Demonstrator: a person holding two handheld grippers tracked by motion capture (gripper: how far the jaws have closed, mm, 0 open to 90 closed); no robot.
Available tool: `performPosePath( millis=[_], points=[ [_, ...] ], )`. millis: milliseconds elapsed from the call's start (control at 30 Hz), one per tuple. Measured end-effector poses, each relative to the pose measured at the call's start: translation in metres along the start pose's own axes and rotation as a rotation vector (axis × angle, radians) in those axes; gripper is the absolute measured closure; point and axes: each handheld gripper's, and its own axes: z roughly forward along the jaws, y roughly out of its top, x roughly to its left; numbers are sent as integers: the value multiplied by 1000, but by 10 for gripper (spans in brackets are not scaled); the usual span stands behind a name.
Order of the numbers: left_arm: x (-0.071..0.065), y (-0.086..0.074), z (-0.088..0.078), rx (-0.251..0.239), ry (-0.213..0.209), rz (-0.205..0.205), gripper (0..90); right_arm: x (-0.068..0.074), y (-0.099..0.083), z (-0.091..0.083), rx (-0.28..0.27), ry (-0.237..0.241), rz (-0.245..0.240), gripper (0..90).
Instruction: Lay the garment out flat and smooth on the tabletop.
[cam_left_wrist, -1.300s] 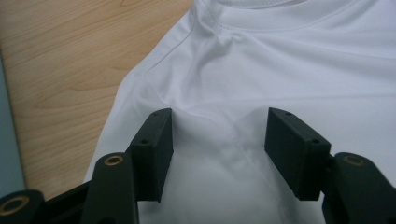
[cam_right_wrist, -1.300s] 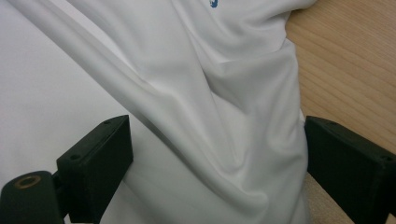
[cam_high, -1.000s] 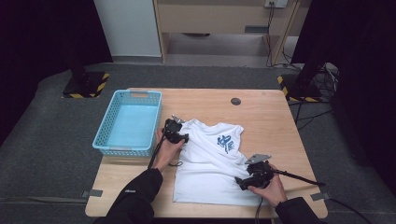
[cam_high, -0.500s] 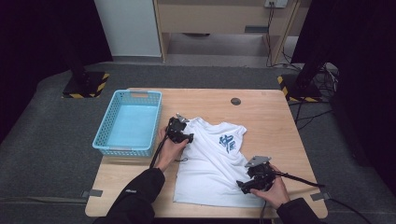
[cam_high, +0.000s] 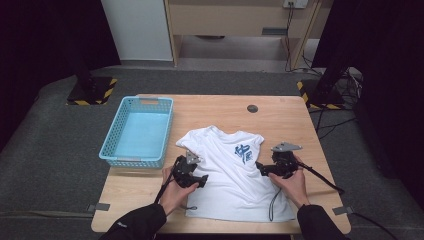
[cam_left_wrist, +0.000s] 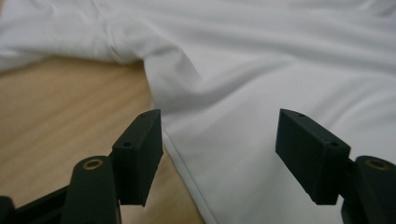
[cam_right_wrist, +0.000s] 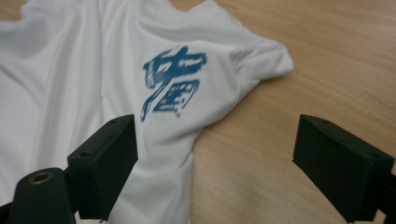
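A white T-shirt (cam_high: 225, 180) with a blue print (cam_high: 243, 152) lies flat on the wooden table (cam_high: 210, 107), collar away from the person. My left gripper (cam_high: 201, 179) hovers at the shirt's left side edge (cam_left_wrist: 261, 70). Its jaws stand open and have just been opening; the shirt's edge runs beneath the gap (cam_left_wrist: 219, 133), untouched. My right gripper (cam_high: 261, 167) sits at the shirt's right side below the sleeve. Its jaws are wide apart but have just been closing a little, with the blue print (cam_right_wrist: 173, 79) and sleeve ahead of the gripper (cam_right_wrist: 215, 140). Nothing is gripped.
A light blue plastic basket (cam_high: 137, 132) stands at the table's left, beside the shirt's shoulder. A small dark round disc (cam_high: 252, 108) sits in the tabletop at the back. Cables trail from both grippers toward the near edge. Bare wood (cam_right_wrist: 289, 93) lies right of the shirt.
The left gripper has moved from the shirt's left shoulder toward the person along the side edge. The right gripper has moved from the hem corner up toward the sleeve.
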Motion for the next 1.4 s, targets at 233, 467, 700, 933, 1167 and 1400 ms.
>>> performPosePath(
  millis=[233, 467, 700, 933, 1167, 1400],
  points=[
    [-10, -23, -4, 55, 15, 57, 276, -15, 21, 26, -26, -26, 59, 157],
    [-10, -39, -12, 17, 18, 52, 230, -40, 31, 51, -13, -41, 108, 205],
    [-9, -47, -15, 0, 15, 53, 158, -57, 32, 62, 4, -58, 160, 208],
    [-4, -58, -23, -1, 23, 44, 120, -65, 31, 87, 58, -73, 158, 239],
    [-1, -69, -34, 13, 35, 29, 101, -62, 31, 96, 18, -87, 126, 520],
    [1, -68, -33, 22, 34, 30, 80, -66, 38, 81, -33, -36, 176, 887]
  ],
)
